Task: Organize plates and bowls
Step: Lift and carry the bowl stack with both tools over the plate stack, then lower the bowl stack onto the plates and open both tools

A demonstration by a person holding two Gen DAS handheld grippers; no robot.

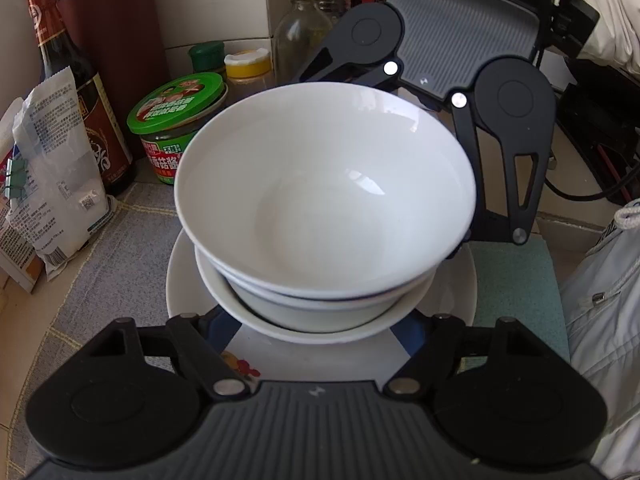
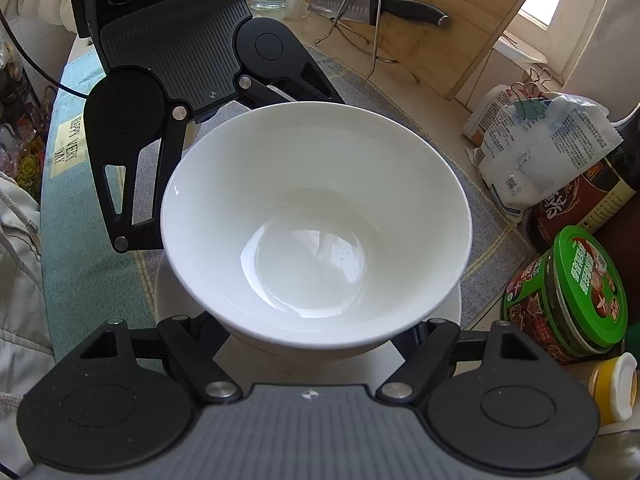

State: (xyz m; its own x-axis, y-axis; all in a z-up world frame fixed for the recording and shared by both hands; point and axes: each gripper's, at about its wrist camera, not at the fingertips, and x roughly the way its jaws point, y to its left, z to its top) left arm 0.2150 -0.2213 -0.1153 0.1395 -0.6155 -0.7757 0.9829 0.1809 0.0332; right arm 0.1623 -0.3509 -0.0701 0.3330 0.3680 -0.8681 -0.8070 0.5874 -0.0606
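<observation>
A stack of white bowls (image 1: 324, 184) fills the middle of both views, the top bowl (image 2: 316, 216) empty and glossy. The stack stands over a white plate (image 1: 180, 280) with a blue and floral pattern, seen also in the right wrist view as a white plate (image 2: 256, 364). My left gripper (image 1: 316, 332) reaches in from the near side, its fingers flanking the lowest bowl, tips hidden under the rims. My right gripper (image 2: 316, 336) clasps the stack from the opposite side. Each appears across the bowls in the other's view by its black fingers (image 1: 520, 168) (image 2: 116, 184).
A green-lidded jar (image 1: 176, 108), a dark sauce bottle (image 1: 64, 60), paper bags (image 1: 52, 160) and clear bottles crowd one side of the grey placemat (image 1: 120, 248). A knife (image 2: 380, 4) lies against a leaning cutting board (image 2: 460, 20). A teal mat (image 1: 516, 280) and a person's pale jacket (image 1: 600, 320) border the other side.
</observation>
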